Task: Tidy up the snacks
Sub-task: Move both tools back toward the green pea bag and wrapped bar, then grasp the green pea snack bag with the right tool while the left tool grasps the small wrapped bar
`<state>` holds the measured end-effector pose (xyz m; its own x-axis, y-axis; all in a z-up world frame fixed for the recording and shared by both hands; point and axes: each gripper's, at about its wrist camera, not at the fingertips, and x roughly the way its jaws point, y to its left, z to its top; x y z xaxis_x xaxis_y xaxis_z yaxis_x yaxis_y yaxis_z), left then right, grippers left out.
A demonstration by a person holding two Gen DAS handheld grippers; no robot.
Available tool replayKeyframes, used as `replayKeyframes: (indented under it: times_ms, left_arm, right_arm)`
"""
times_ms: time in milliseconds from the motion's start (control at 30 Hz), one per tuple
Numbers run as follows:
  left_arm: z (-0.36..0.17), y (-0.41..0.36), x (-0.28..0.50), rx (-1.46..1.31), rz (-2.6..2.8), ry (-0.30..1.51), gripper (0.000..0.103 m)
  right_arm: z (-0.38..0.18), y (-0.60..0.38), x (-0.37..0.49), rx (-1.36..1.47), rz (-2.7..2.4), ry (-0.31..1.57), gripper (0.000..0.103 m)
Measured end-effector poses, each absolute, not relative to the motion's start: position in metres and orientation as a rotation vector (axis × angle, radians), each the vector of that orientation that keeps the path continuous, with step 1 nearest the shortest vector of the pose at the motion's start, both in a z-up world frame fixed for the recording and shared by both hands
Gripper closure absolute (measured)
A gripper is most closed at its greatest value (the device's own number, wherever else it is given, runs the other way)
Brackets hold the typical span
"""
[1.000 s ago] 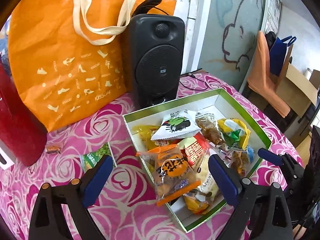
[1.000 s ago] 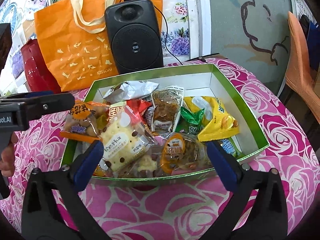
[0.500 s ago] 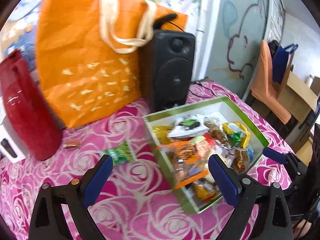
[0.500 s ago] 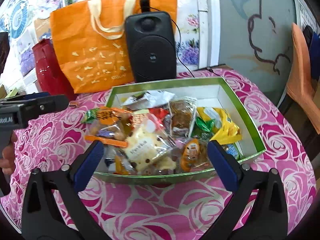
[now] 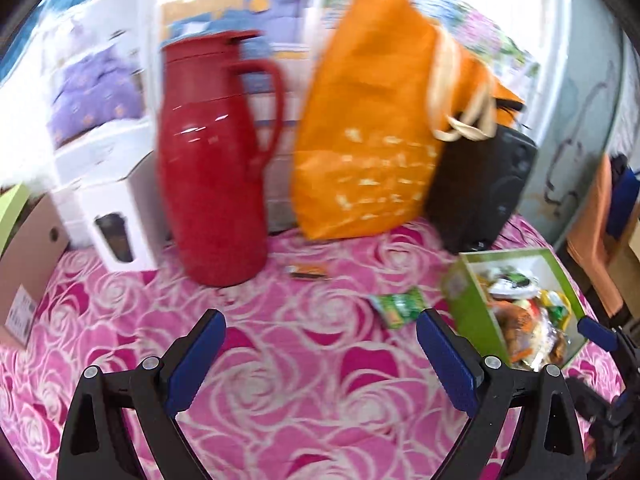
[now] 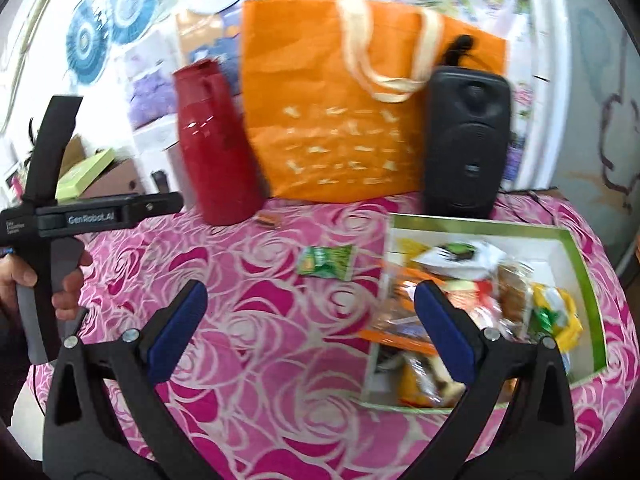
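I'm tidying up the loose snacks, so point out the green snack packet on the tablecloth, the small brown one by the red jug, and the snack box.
green snack packet [image 6: 327, 262], right wrist view, middle of the wrapper.
small brown snack [image 5: 307, 271], left wrist view, its centre.
snack box [image 6: 582, 268], right wrist view, green right rim.

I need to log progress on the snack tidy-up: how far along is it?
Mostly done: the green box already holds a heap of packets. In hand: nothing; the left gripper and right gripper are both open. Left: the green packet and a small brown snack lie loose on the tablecloth.
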<state>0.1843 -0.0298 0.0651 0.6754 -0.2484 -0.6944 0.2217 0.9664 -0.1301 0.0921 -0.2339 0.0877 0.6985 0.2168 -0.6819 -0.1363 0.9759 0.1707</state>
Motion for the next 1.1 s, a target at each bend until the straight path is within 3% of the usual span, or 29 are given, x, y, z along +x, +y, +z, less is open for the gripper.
replayKeyframes:
  times_ms: [433,667,733,800,867,1100]
  left_arm:
    - [0.028,0.039,0.203,-0.099,-0.22,0.846,0.005]
    - [0.009,0.041,0.229,-0.117,-0.215,0.887,0.005]
    - [0.009,0.034,0.243,-0.12,-0.222,0.896,0.005]
    - [0.009,0.025,0.256,-0.123,-0.238,0.91,0.005]
    - [0.008,0.014,0.272,-0.134,-0.256,0.925,0.005]
    - [-0.011,-0.03,0.317,-0.175,-0.304,0.975,0.005]
  right_arm:
    - [0.0,-0.167,0.193,-0.063,0.18,0.975,0.001]
    - [-0.036,-0.169,0.223,-0.15,0.093,1.025,0.008]
    - [-0.047,-0.17,0.231,-0.204,0.064,1.039,0.018]
    - [-0.055,-0.172,0.235,-0.249,0.018,1.059,0.059]
    - [-0.054,-0.178,0.233,-0.244,0.025,1.061,0.065]
    - [-0.022,-0.185,0.17,-0.094,0.206,1.032,0.066]
